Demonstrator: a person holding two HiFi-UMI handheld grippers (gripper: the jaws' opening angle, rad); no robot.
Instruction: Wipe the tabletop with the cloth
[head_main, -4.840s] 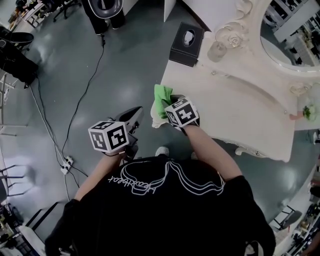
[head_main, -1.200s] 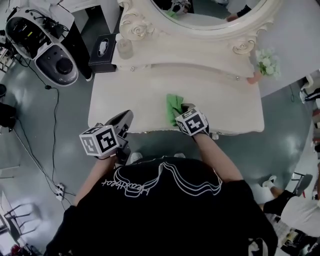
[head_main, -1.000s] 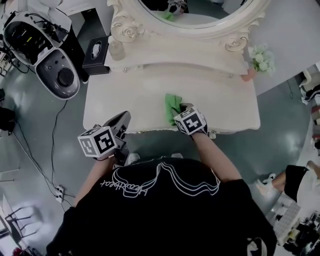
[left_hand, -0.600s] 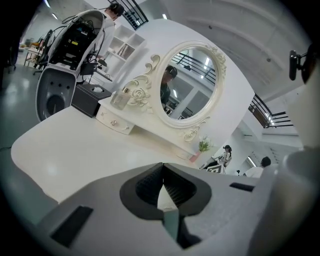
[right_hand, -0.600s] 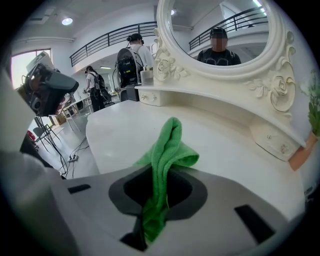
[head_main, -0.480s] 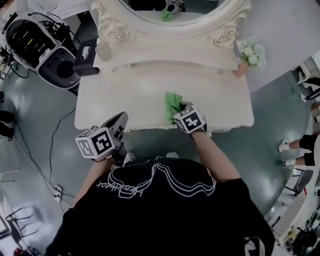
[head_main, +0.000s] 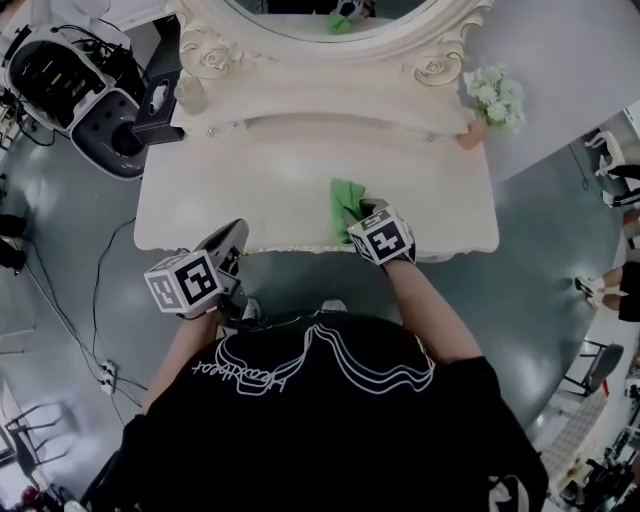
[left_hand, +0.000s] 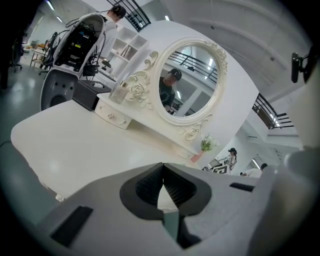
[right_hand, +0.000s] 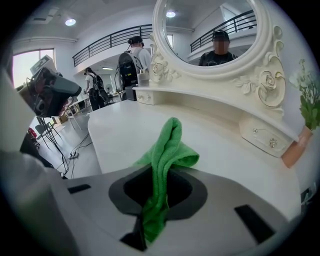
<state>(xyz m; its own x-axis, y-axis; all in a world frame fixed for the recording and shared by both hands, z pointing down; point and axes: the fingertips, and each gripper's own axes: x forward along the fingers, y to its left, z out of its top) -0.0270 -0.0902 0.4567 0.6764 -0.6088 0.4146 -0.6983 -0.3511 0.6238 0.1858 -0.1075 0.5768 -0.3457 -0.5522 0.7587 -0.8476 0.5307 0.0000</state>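
A green cloth (head_main: 346, 199) lies bunched on the cream tabletop (head_main: 240, 190), near the middle of its front edge. My right gripper (head_main: 357, 213) is shut on the cloth's near end. In the right gripper view the cloth (right_hand: 169, 145) rises in a fold out of my right gripper (right_hand: 157, 187) and drapes forward onto the tabletop (right_hand: 125, 130). My left gripper (head_main: 230, 240) hovers at the front edge, left of the cloth. It is shut with nothing held, seen as my left gripper (left_hand: 162, 179) above the tabletop (left_hand: 75, 145).
An ornate oval mirror (head_main: 330, 15) and a raised drawer shelf (head_main: 330, 100) back the table. A black tissue box (head_main: 155, 100) and a glass jar (head_main: 190, 95) stand far left, a flower pot (head_main: 488, 98) far right. A machine (head_main: 60, 70) and floor cables (head_main: 100, 300) lie to the left.
The right gripper has carried the cloth from the table's end corner to the front middle, then a little further right in the last second. The left gripper stayed shut beside the edge.
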